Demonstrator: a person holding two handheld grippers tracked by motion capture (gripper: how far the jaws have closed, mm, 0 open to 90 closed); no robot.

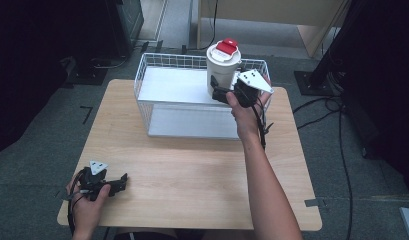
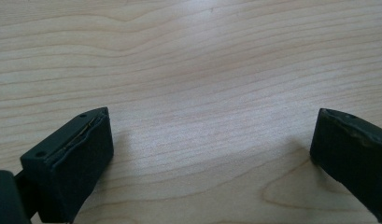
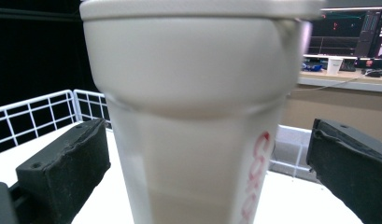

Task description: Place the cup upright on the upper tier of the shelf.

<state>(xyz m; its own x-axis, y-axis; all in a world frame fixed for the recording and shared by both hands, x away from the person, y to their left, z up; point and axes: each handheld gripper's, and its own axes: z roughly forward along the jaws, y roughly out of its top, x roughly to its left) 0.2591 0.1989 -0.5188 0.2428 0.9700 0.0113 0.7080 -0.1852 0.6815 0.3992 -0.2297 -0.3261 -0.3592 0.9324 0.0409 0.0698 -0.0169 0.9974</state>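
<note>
The pale, matt wood-grain table top (image 1: 192, 170) looks smooth. At twelve o'clock, the white wire-mesh metal basket (image 1: 157, 62) holds a smooth, slightly glossy cream plastic tumbler (image 1: 222, 70) with a shiny red lid flap (image 1: 226, 48).

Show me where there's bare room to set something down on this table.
The widest free patch is the table's wood between the wire basket's front edge and the near edge, bordered by the left gripper and the person's right forearm. The basket's left half is also bare. It is crowded at the cup and right gripper.
</note>
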